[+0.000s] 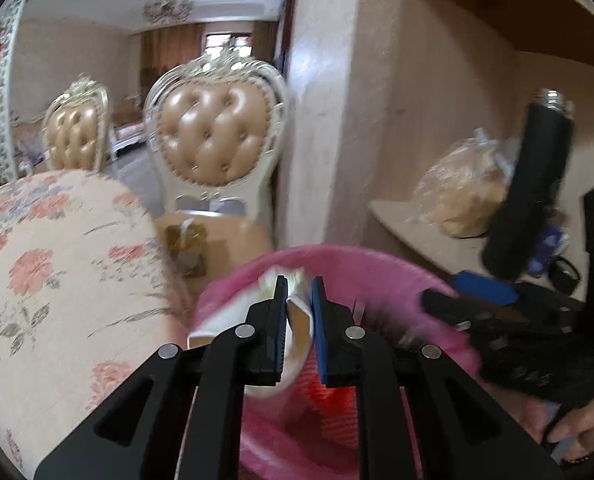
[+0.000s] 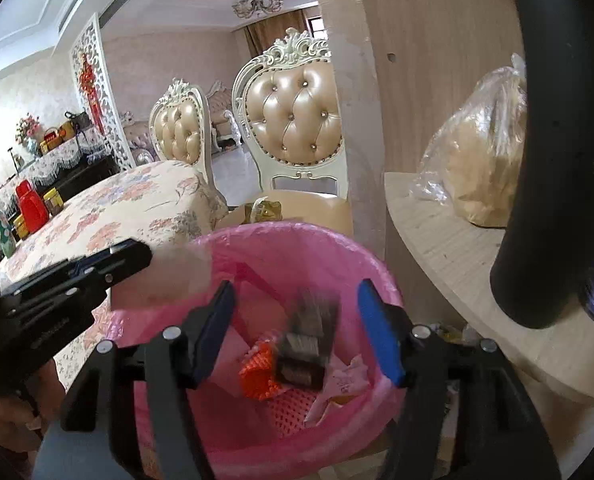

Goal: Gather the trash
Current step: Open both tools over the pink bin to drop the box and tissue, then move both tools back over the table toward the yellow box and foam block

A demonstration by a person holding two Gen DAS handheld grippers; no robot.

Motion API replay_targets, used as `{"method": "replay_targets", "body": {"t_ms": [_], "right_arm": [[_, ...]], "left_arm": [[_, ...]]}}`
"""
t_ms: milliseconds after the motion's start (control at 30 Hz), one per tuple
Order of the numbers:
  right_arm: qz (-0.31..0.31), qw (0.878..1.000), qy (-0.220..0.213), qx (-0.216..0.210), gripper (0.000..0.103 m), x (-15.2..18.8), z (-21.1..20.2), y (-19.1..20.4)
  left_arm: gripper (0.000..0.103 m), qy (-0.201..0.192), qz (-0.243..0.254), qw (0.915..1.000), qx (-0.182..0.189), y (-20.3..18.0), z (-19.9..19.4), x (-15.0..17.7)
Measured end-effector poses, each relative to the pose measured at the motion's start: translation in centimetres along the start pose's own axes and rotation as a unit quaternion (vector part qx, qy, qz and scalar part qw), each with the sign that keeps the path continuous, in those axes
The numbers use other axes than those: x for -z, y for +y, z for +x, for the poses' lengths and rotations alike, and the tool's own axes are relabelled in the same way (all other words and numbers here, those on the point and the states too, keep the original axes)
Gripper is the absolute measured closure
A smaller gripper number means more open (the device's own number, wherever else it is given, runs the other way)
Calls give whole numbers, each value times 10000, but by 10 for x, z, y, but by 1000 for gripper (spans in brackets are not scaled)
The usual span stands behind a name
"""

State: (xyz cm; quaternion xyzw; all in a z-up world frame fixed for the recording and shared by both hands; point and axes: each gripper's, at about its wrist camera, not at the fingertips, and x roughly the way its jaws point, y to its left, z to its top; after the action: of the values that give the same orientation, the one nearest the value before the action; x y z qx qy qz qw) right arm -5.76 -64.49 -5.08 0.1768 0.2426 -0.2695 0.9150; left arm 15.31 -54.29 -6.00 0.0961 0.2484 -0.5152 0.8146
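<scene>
My left gripper (image 1: 299, 284) is shut on a white, paper-like piece (image 1: 299, 320) and holds it over the near rim of a bin lined with a pink bag (image 1: 377, 268). From the right wrist view, the left gripper (image 2: 145, 254) comes in from the left with that whitish piece (image 2: 181, 276) blurred at its tip. My right gripper (image 2: 296, 286) stands open over the pink-lined bin (image 2: 297, 236). A dark, blurred small packet (image 2: 303, 356) hangs between and below its jaws, and neither pad touches it. Orange netting (image 2: 257, 376) and crumpled paper lie inside the bin. The right gripper (image 1: 457, 292) also shows at the right edge of the left wrist view.
A table with a floral cloth (image 1: 57, 280) stands left of the bin. Two tufted chairs (image 1: 213, 140) are behind it. On the right is a wooden shelf (image 2: 457, 256) with a filled plastic bag (image 2: 481, 160) and a tall black flask (image 1: 533, 184). A person's hand (image 1: 581, 424) is at lower right.
</scene>
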Motion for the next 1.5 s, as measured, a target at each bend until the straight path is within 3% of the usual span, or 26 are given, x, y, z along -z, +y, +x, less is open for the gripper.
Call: {"method": "replay_targets", "body": {"t_ms": [167, 233, 267, 300, 333, 400, 600, 767, 1000, 1100, 1200, 1300, 1367, 1500], "right_arm": [[-1, 10000, 8, 79, 41, 7, -10, 0], [22, 10000, 7, 36, 41, 8, -15, 3], [8, 10000, -2, 6, 41, 9, -20, 7], [-16, 10000, -6, -19, 41, 10, -22, 11], [-47, 10000, -12, -46, 41, 10, -25, 15], [-142, 9998, -52, -141, 41, 11, -33, 27], [-448, 9976, -115, -520, 39, 9, -47, 77], [-952, 9897, -20, -1067, 33, 16, -49, 149], [-1489, 9686, 358, -1958, 26, 39, -37, 268], [-1765, 9564, 480, -2276, 25, 52, -33, 319], [-1968, 9434, 670, -2585, 25, 65, -28, 367], [-2146, 9327, 817, -2781, 25, 77, -23, 409], [-2246, 9263, 967, -2866, 25, 84, -17, 437], [-2468, 9156, 1135, -2964, 25, 96, -11, 480]], "left_arm": [[89, 24, 68, 9994, -342, 20, -21, 9], [79, 87, 247, 9984, -500, 26, -35, 15], [66, 147, 244, 9981, -551, 29, -41, 18], [24, 134, 185, 9977, -632, 35, -52, 22], [7, 36, 128, 9980, -624, 38, -61, 24], [6, -245, -35, 9966, -780, 49, -88, 31], [6, -349, -185, 9932, -1092, 79, -147, 48], [6, -372, -374, 9819, -1821, 122, -203, 71], [6, -424, -915, 9481, -3014, 201, -297, 112], [6, -459, -1198, 9274, -3515, 233, -340, 129], [6, -460, -1574, 9004, -4029, 268, -385, 150], [6, -488, -1907, 8799, -4324, 293, -417, 167], [6, -491, -2191, 8599, -4585, 313, -440, 182], [6, -369, -2542, 8356, -4855, 340, -467, 200]]}}
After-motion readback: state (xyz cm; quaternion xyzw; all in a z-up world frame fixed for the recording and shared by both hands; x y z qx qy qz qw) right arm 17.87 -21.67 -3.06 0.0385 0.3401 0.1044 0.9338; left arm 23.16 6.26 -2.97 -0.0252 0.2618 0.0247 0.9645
